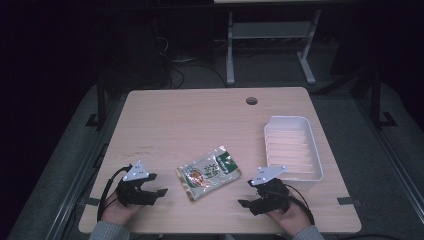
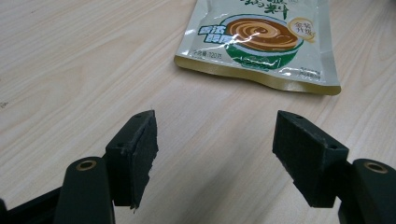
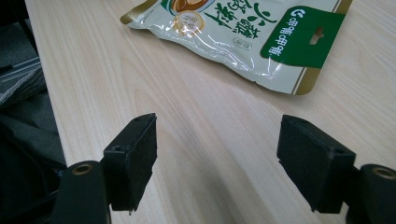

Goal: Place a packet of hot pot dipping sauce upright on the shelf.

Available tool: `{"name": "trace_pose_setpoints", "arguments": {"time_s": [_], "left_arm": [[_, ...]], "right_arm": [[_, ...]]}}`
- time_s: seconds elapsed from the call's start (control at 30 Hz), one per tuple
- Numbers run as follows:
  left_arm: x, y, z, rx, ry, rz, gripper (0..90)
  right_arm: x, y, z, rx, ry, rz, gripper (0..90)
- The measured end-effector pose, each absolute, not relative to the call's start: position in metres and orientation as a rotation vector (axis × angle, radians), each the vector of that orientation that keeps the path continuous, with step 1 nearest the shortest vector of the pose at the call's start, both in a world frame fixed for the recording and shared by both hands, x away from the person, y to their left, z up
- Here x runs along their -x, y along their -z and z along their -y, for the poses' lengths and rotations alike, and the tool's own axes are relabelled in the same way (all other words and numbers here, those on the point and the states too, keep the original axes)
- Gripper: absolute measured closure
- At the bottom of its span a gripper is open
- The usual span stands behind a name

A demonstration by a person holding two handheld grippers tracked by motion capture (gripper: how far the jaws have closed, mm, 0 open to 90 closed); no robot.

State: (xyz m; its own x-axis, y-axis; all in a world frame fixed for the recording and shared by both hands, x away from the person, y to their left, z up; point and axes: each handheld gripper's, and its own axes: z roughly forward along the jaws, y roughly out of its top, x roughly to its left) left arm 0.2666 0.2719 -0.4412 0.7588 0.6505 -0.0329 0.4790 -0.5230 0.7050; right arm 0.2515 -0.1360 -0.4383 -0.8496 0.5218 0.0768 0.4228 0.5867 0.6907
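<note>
Lying flat mid-table: sauce packet (image 1: 208, 173), between left gripper (image 1: 161, 191) and right gripper (image 1: 243, 202), both gaping wide, holding nothing. Best approaching low, pinching a packet edge, then lifting toward white tray (image 1: 293, 148)

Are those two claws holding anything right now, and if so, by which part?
Nothing is held. The left gripper and right gripper both stand open over the table, with the pouch lying untouched between them.
</note>
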Motion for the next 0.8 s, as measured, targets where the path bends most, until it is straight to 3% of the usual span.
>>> {"name": "trace_pose_setpoints", "arguments": {"time_s": [0.53,0.8], "left_arm": [[-0.274,0.439,-0.243,-2.275,-0.274,-0.780,32.7],[-0.284,0.439,-0.220,-2.330,-0.225,-0.722,41.1]], "right_arm": [[-0.269,0.424,0.128,-0.906,-1.114,-2.625,25.4],[-0.283,0.422,0.117,-0.929,-1.081,-2.622,25.5]]}}
